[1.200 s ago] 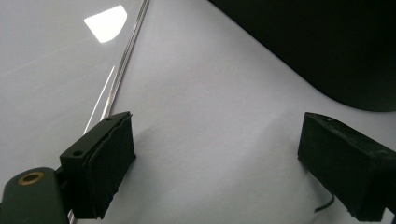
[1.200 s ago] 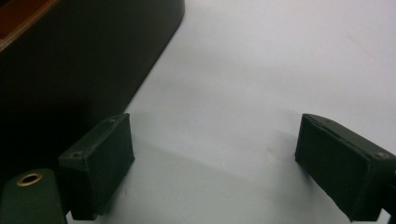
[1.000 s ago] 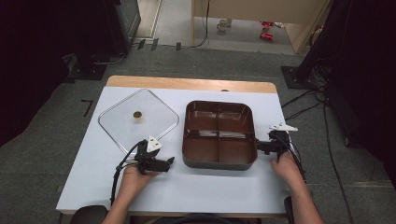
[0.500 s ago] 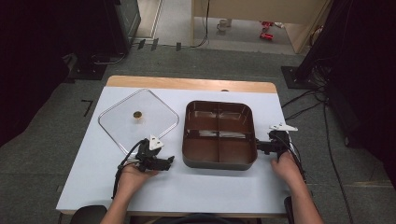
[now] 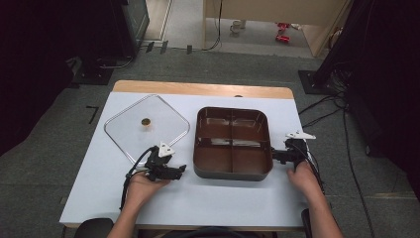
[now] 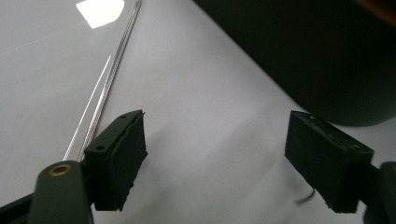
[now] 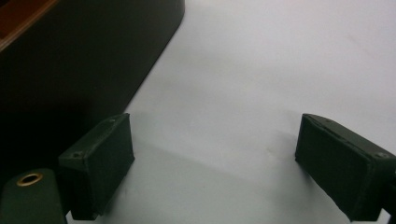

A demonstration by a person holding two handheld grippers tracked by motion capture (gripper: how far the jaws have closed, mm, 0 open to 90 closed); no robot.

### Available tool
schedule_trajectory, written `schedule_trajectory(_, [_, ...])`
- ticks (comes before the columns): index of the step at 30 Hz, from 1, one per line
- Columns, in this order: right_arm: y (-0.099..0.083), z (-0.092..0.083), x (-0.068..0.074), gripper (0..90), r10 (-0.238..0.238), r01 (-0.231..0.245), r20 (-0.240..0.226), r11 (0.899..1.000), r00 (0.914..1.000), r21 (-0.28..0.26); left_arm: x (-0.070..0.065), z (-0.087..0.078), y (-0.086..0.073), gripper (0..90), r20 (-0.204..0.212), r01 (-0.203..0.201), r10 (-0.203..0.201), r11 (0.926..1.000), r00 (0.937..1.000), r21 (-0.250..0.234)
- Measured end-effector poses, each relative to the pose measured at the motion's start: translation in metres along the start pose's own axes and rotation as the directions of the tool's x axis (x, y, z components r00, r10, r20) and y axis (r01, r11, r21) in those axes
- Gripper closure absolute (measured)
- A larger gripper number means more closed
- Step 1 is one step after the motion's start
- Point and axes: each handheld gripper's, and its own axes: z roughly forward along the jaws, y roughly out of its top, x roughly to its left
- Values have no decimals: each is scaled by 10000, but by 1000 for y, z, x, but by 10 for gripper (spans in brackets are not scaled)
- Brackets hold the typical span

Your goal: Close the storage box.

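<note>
Brown divided pot (image 5: 233,144) between tools — left tool (image 5: 179,170) closing, empty; right tool (image 5: 273,156) agape, beside rim; glass lid (image 5: 147,127) apart.

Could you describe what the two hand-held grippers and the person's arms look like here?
Both are black. The left hand-held gripper and the right hand-held gripper each carry a grey three-cornered plate on top and trail a black cable. The gripper views show two blocky black jaws with flat pads, and a brass-coloured ring on the body. The forearms are bare; no sleeves show.
</note>
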Motion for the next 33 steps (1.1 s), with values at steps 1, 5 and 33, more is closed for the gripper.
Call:
schedule_trajectory(1, [0, 0, 0, 108, 4, -4, 1, 10000, 10000, 1, 0, -2, 1, 180, 121, -2, 3, 10000, 9999, -84])
schedule_trajectory(5, [0, 0, 0, 108, 2, -2, 1, 10000, 10000, 1, 1, -6, 3, 167, 274, -145, 153, 9995, 9995, -293])
schedule_trajectory(33, [0, 0, 0, 107, -1, 1, 0, 10000, 10000, 0, 18, -28, 17, 345, 261, -144, 151, 9995, 9995, -265])
